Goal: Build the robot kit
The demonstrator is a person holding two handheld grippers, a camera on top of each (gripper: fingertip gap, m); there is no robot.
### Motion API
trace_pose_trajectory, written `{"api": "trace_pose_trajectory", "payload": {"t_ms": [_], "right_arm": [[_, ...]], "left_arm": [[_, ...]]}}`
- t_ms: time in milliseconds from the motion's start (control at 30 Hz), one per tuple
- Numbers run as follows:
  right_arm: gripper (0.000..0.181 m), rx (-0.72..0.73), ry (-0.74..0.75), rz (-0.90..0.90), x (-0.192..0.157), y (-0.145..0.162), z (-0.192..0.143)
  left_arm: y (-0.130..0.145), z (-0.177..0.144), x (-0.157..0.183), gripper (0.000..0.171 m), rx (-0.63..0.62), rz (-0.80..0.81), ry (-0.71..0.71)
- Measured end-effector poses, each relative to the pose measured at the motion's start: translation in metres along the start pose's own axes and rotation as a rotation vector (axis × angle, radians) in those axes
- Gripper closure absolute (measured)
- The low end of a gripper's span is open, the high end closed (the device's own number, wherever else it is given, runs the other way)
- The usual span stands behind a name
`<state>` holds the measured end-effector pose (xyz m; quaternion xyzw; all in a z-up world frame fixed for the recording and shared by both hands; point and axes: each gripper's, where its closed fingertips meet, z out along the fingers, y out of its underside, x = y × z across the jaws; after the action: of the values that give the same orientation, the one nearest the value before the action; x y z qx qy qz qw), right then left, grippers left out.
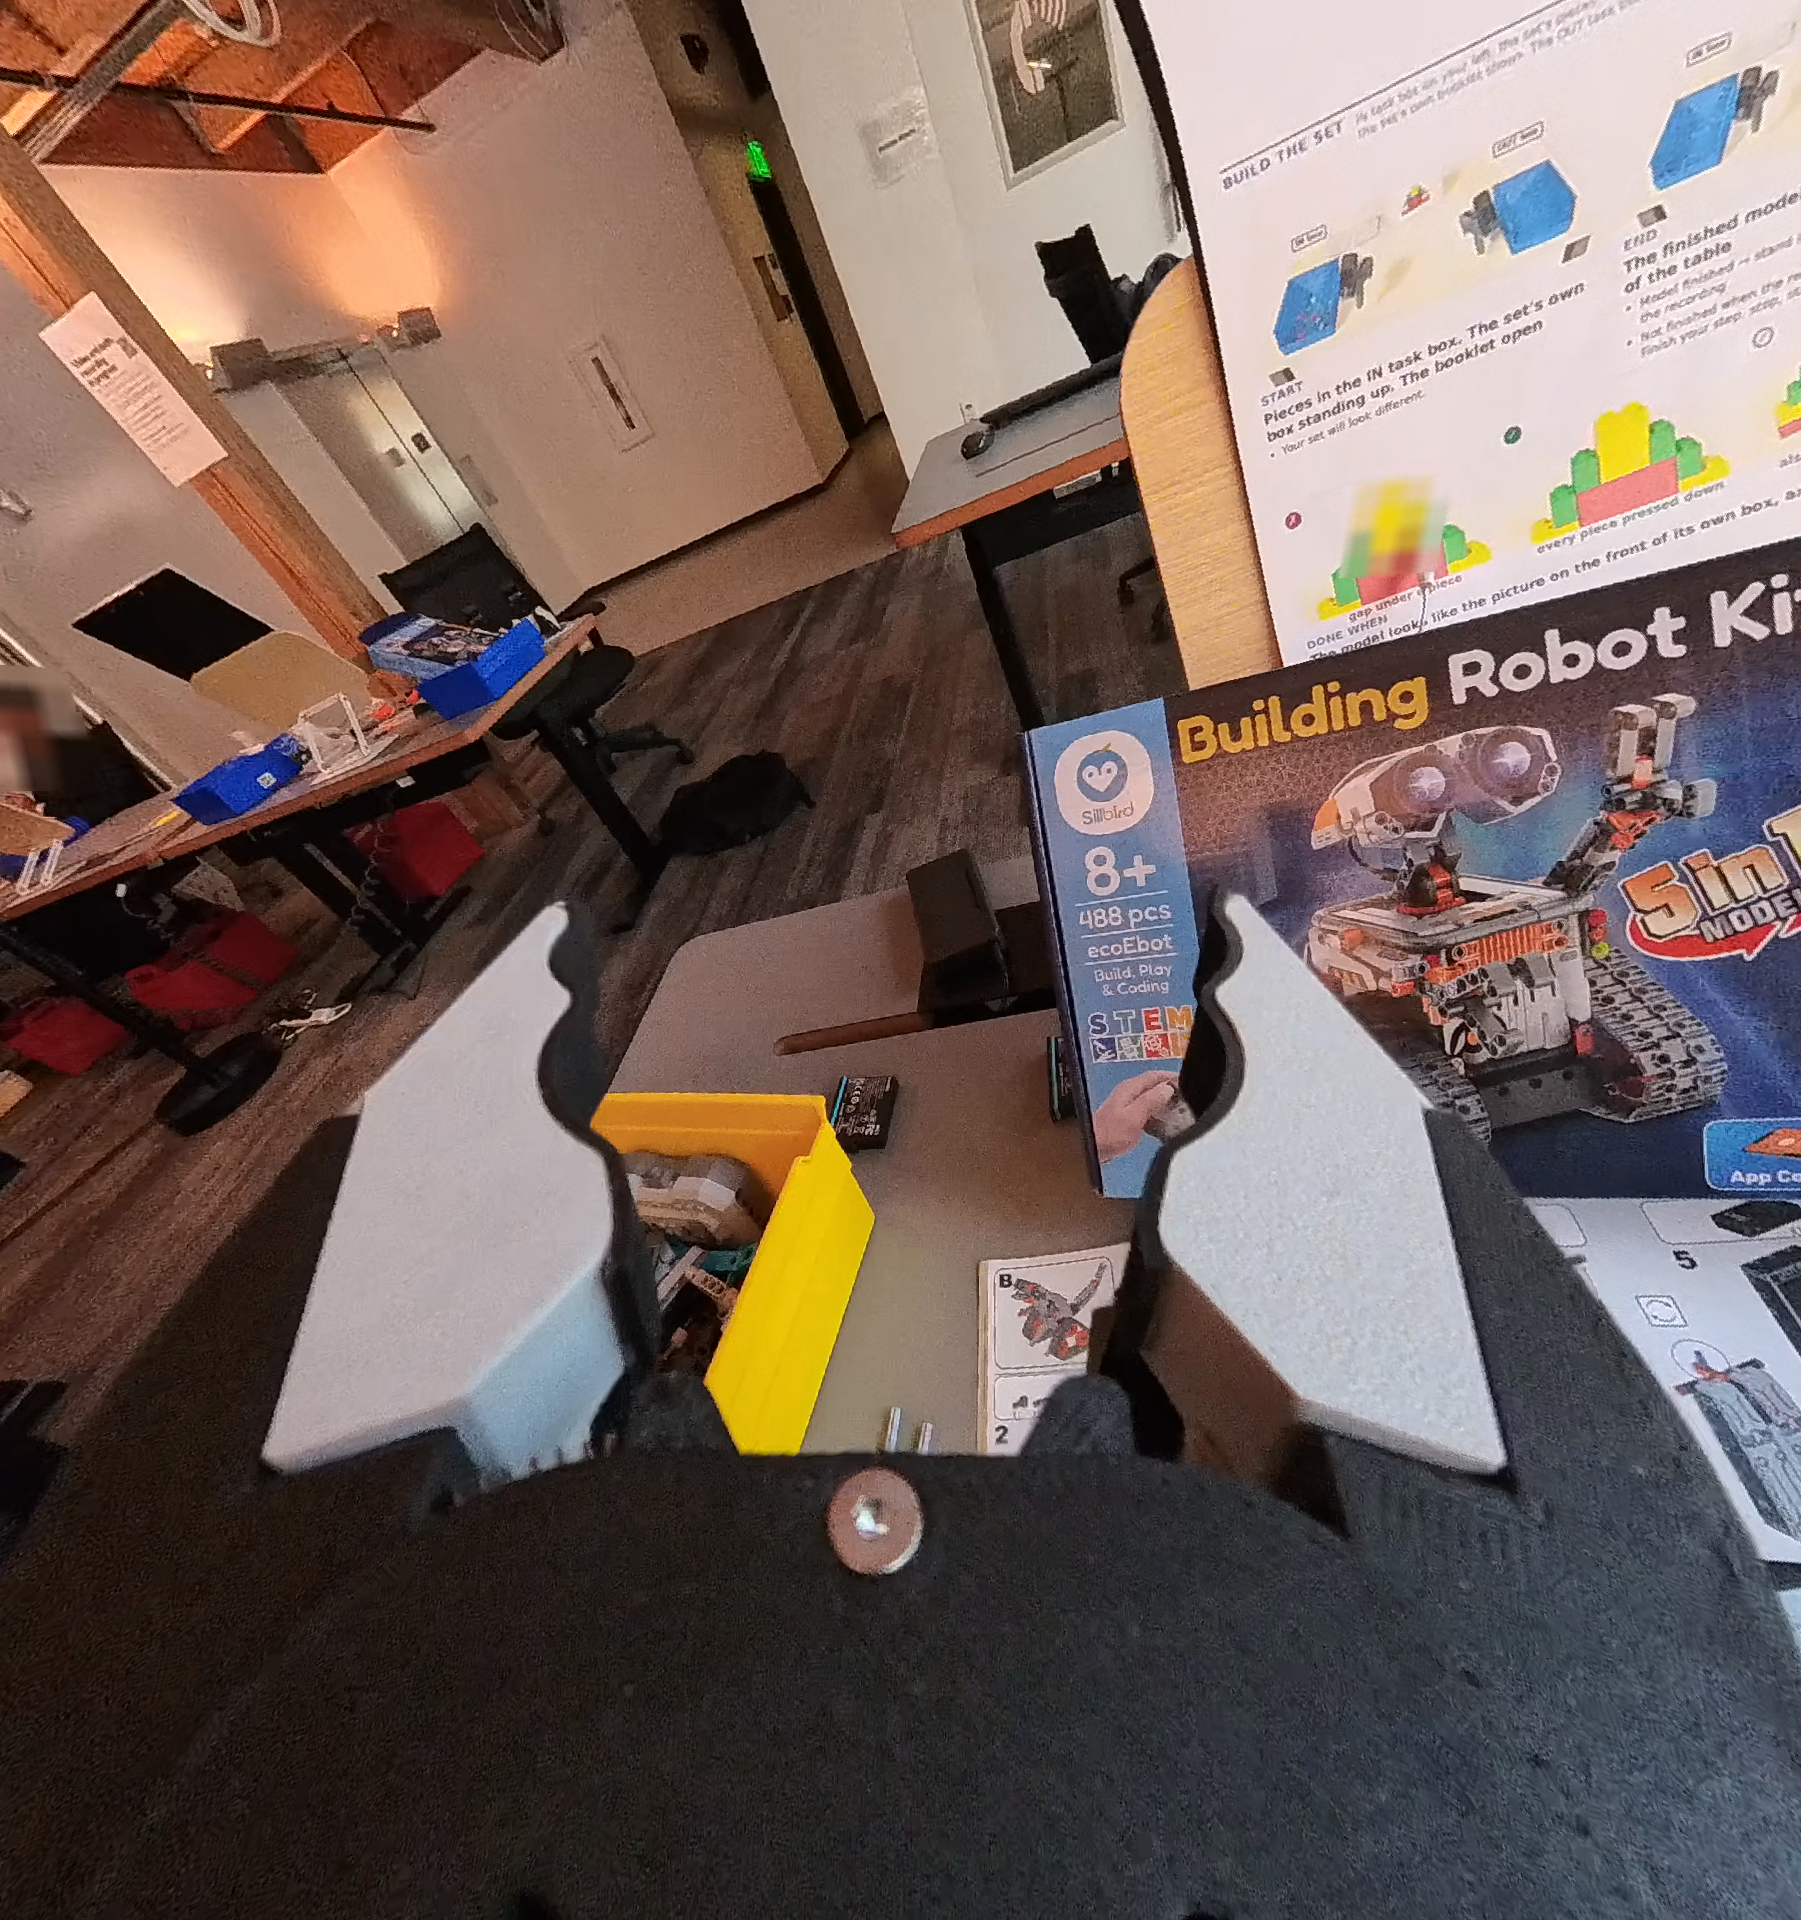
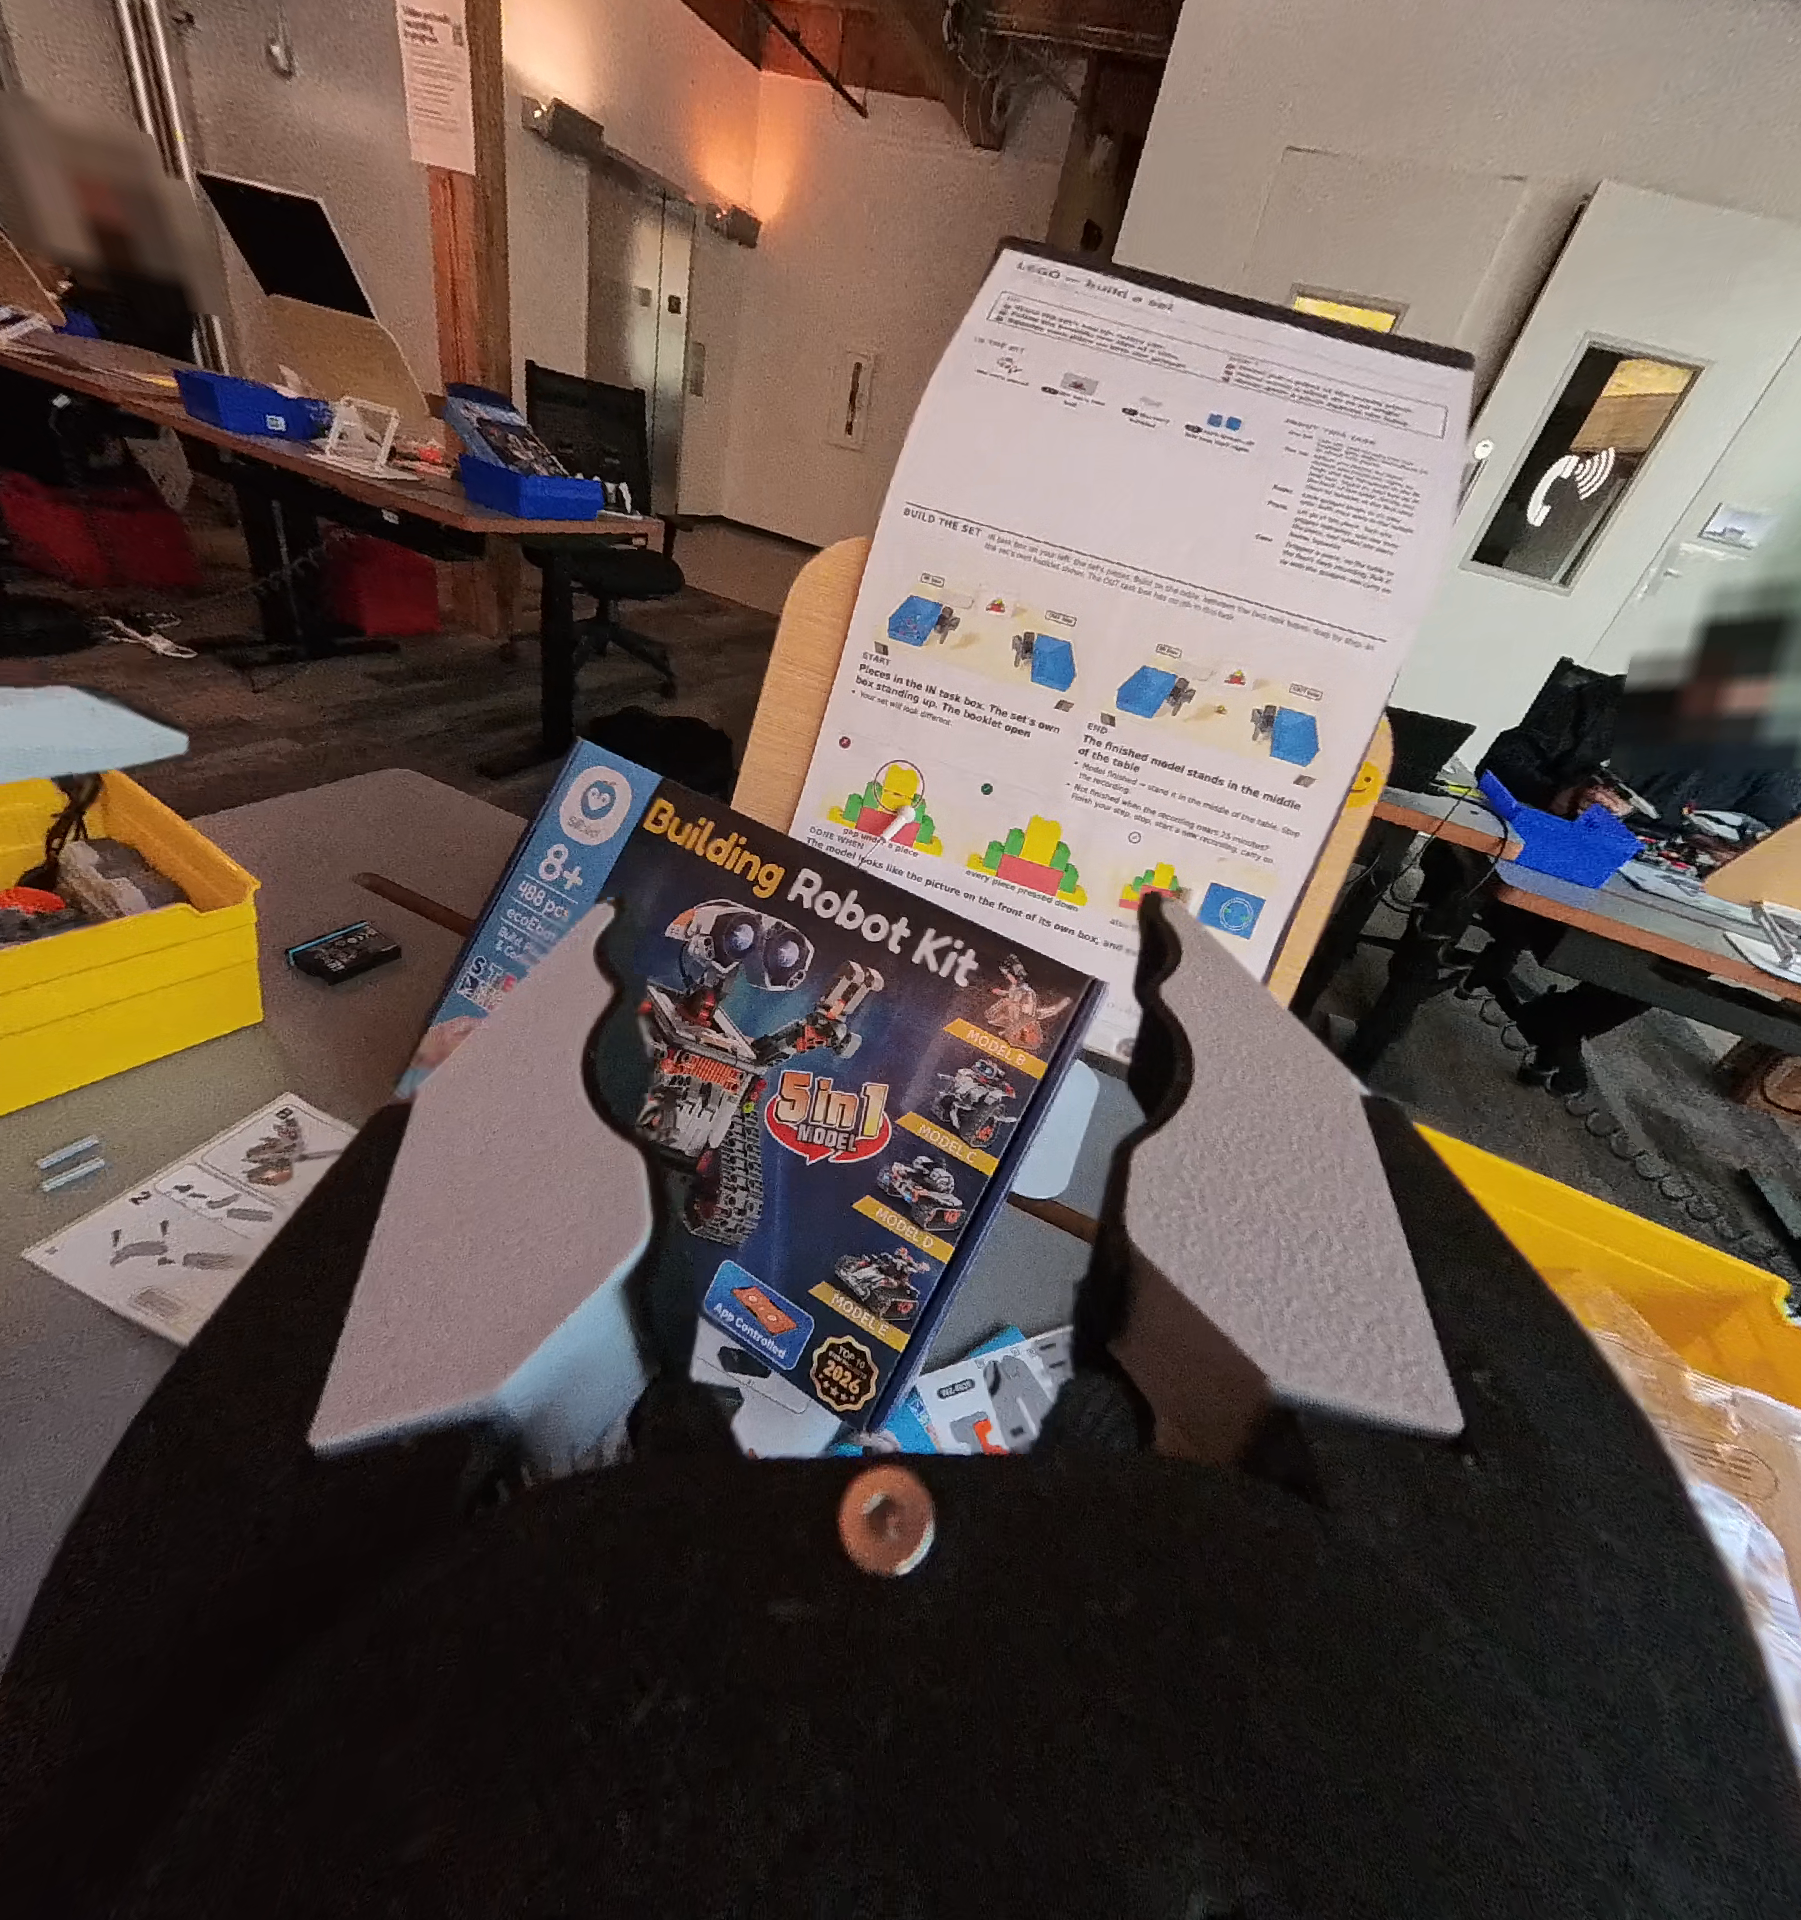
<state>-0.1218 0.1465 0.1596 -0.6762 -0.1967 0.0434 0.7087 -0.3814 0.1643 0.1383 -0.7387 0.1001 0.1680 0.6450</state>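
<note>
My left gripper [image 1: 896, 925] is open and empty, held above the grey table [image 1: 969, 1174]. Below and between its fingers is a yellow bin [image 1: 792, 1247] with grey and white building pieces. A robot kit box [image 1: 1498, 894] stands upright to the right. My right gripper [image 2: 875, 914] is open and empty, facing the same box [image 2: 823, 1122], which shows between its fingers. The yellow bin also shows in the right wrist view [image 2: 127, 987], at the left, with my left gripper's finger [image 2: 44, 727] above it.
An open instruction booklet [image 1: 1748, 1382] lies before the box, also in the right wrist view [image 2: 189, 1216]. A small black block [image 1: 863, 1110] and two grey pins [image 2: 70, 1162] lie on the table. A printed sheet [image 2: 1135, 644] stands behind. A second yellow bin [image 2: 1644, 1309] is right. People sit at other tables.
</note>
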Motion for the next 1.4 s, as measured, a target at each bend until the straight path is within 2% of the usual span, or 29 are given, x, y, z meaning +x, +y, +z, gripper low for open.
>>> {"api": "trace_pose_trajectory", "payload": {"t_ms": [100, 233, 733, 933, 1033, 1200, 1400], "right_arm": [[0.098, -0.019, 0.025, -0.021, 0.0, 0.001, 0.002], [0.101, -0.078, 0.057, -0.039, 0.005, 0.014, 0.006], [0.105, -0.143, 0.081, -0.06, 0.0, 0.038, 0.016], [0.105, -0.171, 0.118, -0.071, 0.009, 0.048, 0.02], [0.105, -0.181, 0.173, -0.061, 0.023, 0.051, 0.018], [0.106, -0.177, 0.295, -0.077, 0.05, 0.049, 0.01], [0.106, -0.196, 0.289, -0.079, 0.054, 0.054, 0.011]], "left_arm": [[0.003, 0.002, 0.001, 0.058, -0.015, 0.006, -0.005], [0.005, 0.004, 0.0, 0.058, -0.026, 0.007, -0.014], [0.013, 0.009, -0.006, 0.058, -0.058, -0.008, -0.032], [0.013, 0.011, -0.006, 0.057, -0.055, -0.022, -0.017], [0.006, 0.007, -0.004, 0.058, -0.013, -0.102, 0.066], [-0.024, -0.012, 0.001, 0.064, 0.153, -0.217, 0.214], [-0.053, -0.044, 0.062, 0.065, 0.262, -0.226, 0.514]]}}
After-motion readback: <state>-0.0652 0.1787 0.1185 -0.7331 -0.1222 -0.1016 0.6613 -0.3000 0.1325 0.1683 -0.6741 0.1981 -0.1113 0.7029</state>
